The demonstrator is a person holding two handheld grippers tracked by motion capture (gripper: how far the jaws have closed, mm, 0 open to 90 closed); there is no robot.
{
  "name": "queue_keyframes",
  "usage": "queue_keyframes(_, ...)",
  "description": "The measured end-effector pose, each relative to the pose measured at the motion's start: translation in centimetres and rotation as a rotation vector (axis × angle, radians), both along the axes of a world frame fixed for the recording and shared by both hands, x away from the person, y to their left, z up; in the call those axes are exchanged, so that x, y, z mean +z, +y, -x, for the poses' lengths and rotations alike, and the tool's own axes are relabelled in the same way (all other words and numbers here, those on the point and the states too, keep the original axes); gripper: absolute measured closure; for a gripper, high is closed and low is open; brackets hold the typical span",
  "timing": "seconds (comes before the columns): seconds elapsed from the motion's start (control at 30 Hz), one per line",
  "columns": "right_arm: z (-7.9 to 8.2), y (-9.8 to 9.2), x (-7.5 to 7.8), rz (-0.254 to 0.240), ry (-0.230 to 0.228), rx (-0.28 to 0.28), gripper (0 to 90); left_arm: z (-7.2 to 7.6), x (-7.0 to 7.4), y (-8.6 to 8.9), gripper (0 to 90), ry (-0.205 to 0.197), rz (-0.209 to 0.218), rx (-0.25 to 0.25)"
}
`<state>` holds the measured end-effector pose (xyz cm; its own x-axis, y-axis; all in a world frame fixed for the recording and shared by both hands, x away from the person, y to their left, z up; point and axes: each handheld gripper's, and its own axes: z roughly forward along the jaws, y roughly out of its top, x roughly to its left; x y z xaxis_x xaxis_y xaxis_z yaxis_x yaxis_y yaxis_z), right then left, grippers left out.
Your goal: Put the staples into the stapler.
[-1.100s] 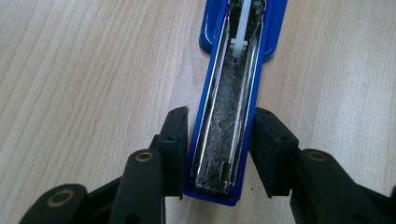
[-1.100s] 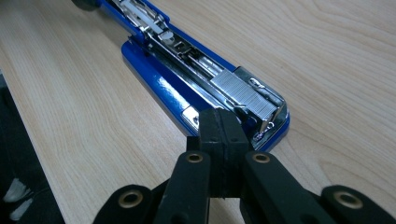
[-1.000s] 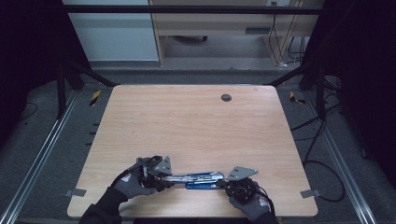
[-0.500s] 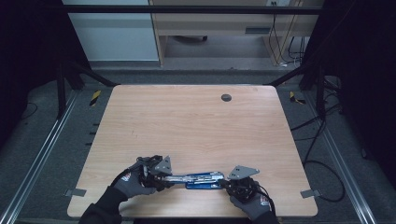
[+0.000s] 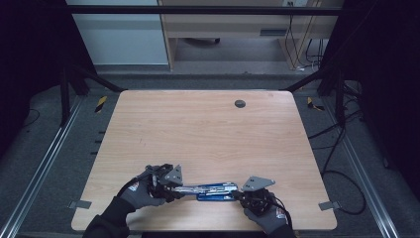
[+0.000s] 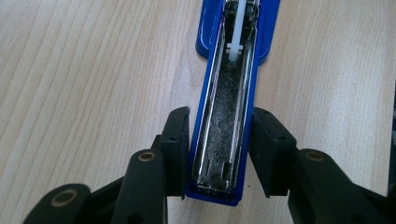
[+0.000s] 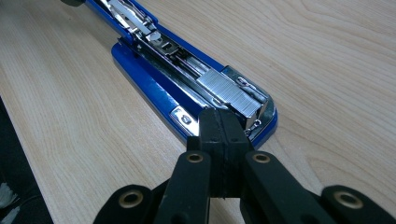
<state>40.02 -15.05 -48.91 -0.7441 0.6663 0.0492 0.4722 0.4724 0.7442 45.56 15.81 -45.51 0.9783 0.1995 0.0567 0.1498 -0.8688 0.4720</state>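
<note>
High view: a blue plastic stapler with a chrome metal channel (image 5: pixel 213 190), swung fully open, lies flat near the wooden table's (image 5: pixel 208 129) 6 o'clock edge, between the left gripper (image 5: pixel 174 184) at 9 o'clock of it and the right gripper (image 5: pixel 242 195) at 3 o'clock.

Left gripper view: the black jaws clasp the blue top arm's end from both sides, chrome channel facing up, a white pusher at 12 o'clock.

Right gripper view: the jaws are pressed together with nothing between them, their tip touching the base's front end beside a silver strip of staples (image 7: pixel 232 94) seated in the magazine.

The loading step looks done; the next move likely calls for swinging the top arm over and shut while the right tip pins the base.
</note>
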Motion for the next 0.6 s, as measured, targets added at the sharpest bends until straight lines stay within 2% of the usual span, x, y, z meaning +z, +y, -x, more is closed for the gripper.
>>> queue_keyframes(0.23,-0.04,-0.01,0.00,0.000,-0.001,0.004,90.0,-0.06,0.54,-0.17,60.5,-0.012,0.001,-0.013)
queue_keyframes(0.33,-0.06,-0.01,0.00,0.000,-0.001,0.004,90.0,0.02,0.76,-0.27,60.5,-0.003,-0.012,-0.010)
queue_keyframes(0.6,-0.08,-0.01,0.01,0.003,-0.002,0.005,90.0,-0.01,0.92,-0.29,60.6,-0.001,-0.010,-0.010)
